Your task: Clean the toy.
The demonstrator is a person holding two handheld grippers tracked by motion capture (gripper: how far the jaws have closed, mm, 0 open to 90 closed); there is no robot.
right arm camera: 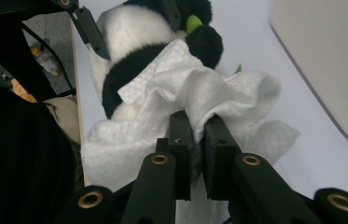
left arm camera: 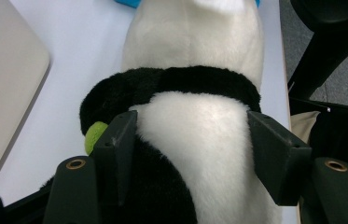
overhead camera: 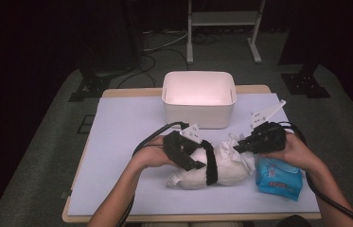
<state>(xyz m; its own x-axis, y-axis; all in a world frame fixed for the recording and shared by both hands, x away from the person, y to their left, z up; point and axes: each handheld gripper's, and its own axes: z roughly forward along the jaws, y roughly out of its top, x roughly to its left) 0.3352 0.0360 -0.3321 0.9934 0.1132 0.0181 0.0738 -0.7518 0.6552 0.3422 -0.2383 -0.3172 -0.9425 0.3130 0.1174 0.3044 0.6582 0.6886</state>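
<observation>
1. A dim room surrounds a table (overhead camera: 117, 198) covered by a pale sheet; a white bin (overhead camera: 198, 99) stands at its far side.
2. The panda (overhead camera: 221, 166), a plush toy, lies on its side at the near middle of the table, just ahead of the person's forearms.
3. The left gripper (overhead camera: 194, 161) straddles the panda's body, jaws about half open with both pads pressed into the fur; this hold should stay firm so the toy does not roll.
4. The right gripper (overhead camera: 240, 144) has its jaws nearly closed on a white wipe (right arm camera: 199, 93) bunched against the panda's head end.
5. To wipe well, I judge short strokes along the fur, keeping the wipe pinched deep, will work best.
6. A blue wipe pack (overhead camera: 278, 178) lies just beside the panda, under the right hand; keep the strokes clear of it.
</observation>
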